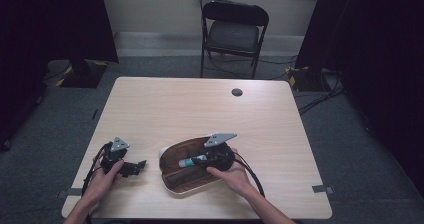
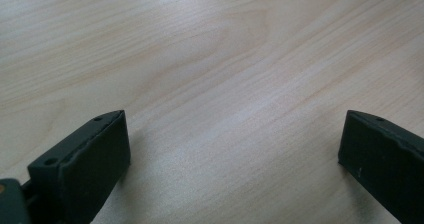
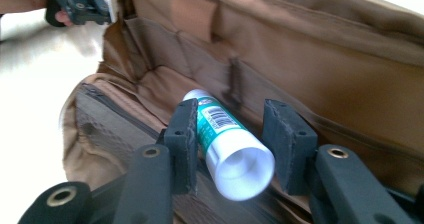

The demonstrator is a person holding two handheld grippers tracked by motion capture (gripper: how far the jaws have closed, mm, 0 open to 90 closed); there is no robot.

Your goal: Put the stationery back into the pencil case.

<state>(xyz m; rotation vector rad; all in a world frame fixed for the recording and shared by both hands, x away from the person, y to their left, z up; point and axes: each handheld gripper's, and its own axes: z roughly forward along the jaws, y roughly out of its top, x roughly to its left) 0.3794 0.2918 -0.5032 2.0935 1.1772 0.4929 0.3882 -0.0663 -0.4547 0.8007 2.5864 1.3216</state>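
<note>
- Right tool (image 3: 227,149): its jaws are flanking a white cylindrical glue stick with a green label (image 3: 225,139), sitting close against it; whether they are gripping or just releasing cannot be told.
- The stick is lying inside an open brown fabric pencil case (image 1: 187,171) on the pale wooden desk (image 1: 210,109).
- Left tool (image 1: 131,168): resting wide open and empty on the desk, beside the case.
- Judged step: placing or removing the stick; the next move is calling for either a clean release or a firm lift clear of the case.
</note>
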